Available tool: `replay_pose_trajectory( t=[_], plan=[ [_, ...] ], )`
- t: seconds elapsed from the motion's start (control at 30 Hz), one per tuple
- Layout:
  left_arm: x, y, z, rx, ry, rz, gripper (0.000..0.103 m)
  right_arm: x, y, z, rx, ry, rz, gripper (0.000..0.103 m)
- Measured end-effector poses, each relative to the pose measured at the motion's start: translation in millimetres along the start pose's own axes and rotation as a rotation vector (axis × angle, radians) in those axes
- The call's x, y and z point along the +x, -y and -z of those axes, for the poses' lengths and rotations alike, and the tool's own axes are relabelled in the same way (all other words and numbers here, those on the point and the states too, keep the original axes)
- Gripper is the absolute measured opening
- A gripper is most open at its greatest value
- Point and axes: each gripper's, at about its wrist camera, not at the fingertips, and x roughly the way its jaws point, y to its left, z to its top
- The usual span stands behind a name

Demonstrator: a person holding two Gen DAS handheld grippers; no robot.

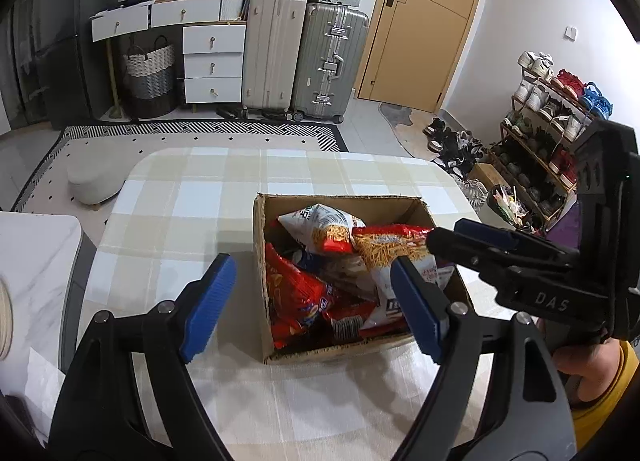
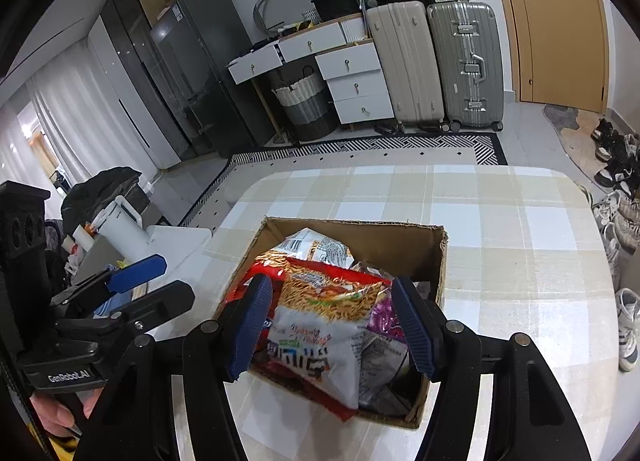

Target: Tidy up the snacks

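My right gripper (image 2: 332, 325) hangs half-open, holding nothing, directly over the noodle bag (image 2: 316, 325) atop the box (image 2: 436, 257), its length running near-to-far; left gripper (image 1: 312, 309), open and empty, sits left.

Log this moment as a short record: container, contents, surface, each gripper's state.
container: open cardboard box, upright on the table
contents: several snack bags piled inside; a noodle-snack bag lies on top
surface: table with checked cloth
left gripper: open, nothing between the pads, at the box's near left side
right gripper: open, straddling the top noodle-snack bag, pads not pressing it
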Motion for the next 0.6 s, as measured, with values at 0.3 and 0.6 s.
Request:
replay_pose_trajectory(
  t=[0.3, 0.6],
  plan=[
    [-46, 15, 7, 0.024, 0.046, -0.031, 0.082, -56, -27, 5, -0.067, 0.110, 0.000, 0.075],
    [-124, 37, 28, 0.058, 0.175, -0.052, 0.087, -139, -69, 36, -0.190, 0.319, 0.029, 0.099]
  ],
)
